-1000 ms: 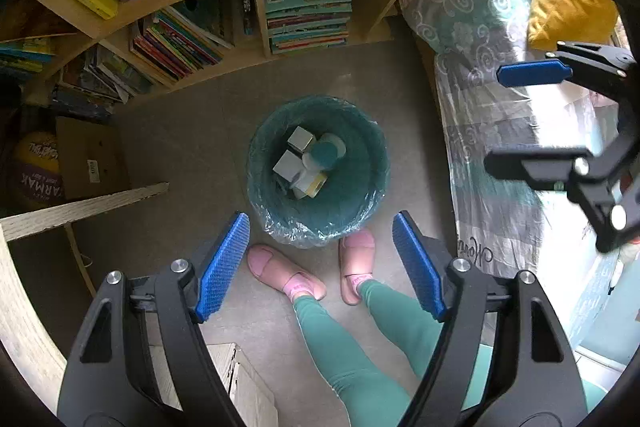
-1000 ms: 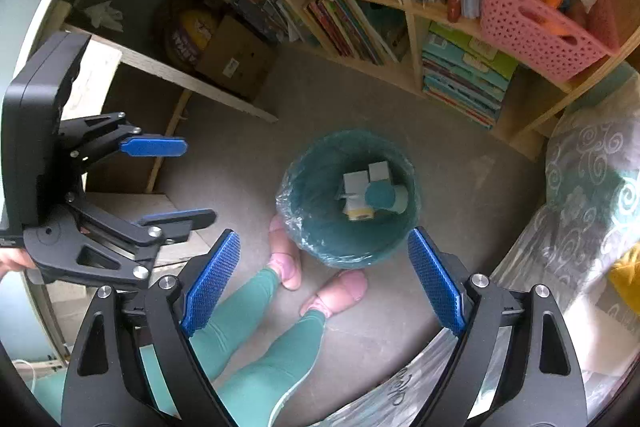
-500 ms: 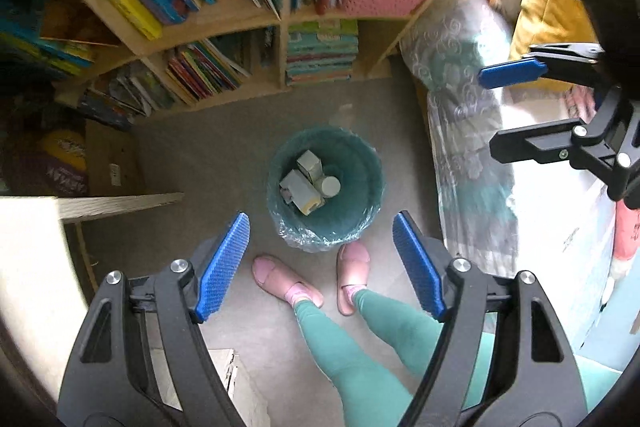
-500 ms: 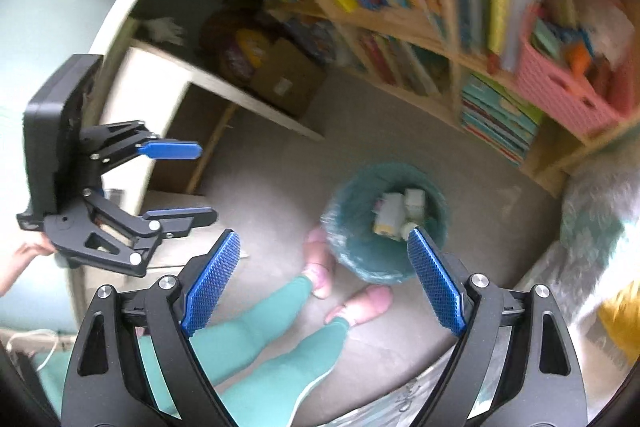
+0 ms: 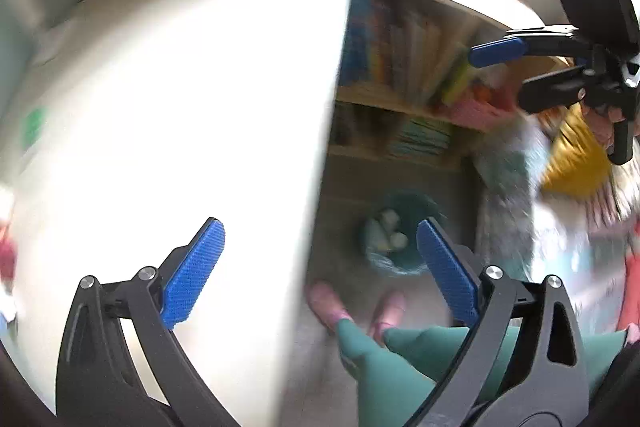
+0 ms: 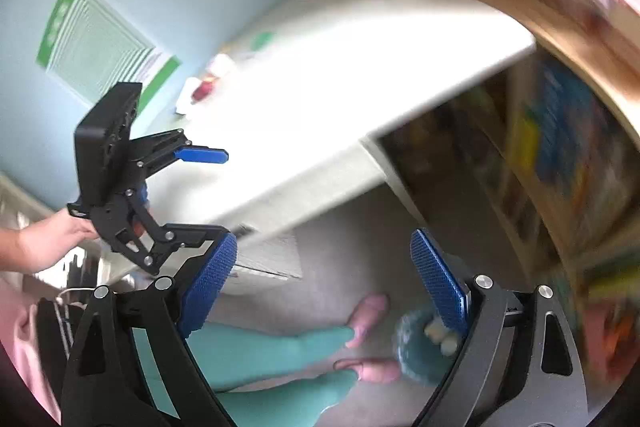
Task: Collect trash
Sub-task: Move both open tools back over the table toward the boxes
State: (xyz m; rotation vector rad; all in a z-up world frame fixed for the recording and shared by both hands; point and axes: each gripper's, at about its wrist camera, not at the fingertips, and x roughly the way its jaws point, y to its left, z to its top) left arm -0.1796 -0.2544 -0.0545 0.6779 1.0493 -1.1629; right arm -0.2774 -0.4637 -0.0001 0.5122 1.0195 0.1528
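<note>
Both views are blurring, so small detail is hard to read. The left gripper [image 5: 320,271] is hanging over the white table [image 5: 180,107] edge with its jaws wide apart and nothing between the blue pads [image 5: 194,273]. The right gripper [image 6: 324,287] is likewise standing wide and empty, and it is showing at the right of the left wrist view [image 5: 508,67], well above the floor.

The teal bin [image 5: 400,235] is sitting on the floor to the right of the table, just beyond the pink slippers [image 5: 328,303], with a few pale pieces of trash [image 5: 386,233] lying inside it. In the right wrist view the bin [image 6: 416,355] is partly hiding behind the right finger. At the table's far left, some small red and white items [image 6: 202,89] are lying near the wall; whether they are trash I cannot tell through the blur.

The step in hand looks like turning from the bin toward the table to find the next piece. To do it well, slow the swing until the picture is sharpening, then bring one gripper low over the table with its jaws staying wide, centre a single item between the pads, and close only once both pads are flanking it. Keep the other gripper clear of the table edge.
</note>
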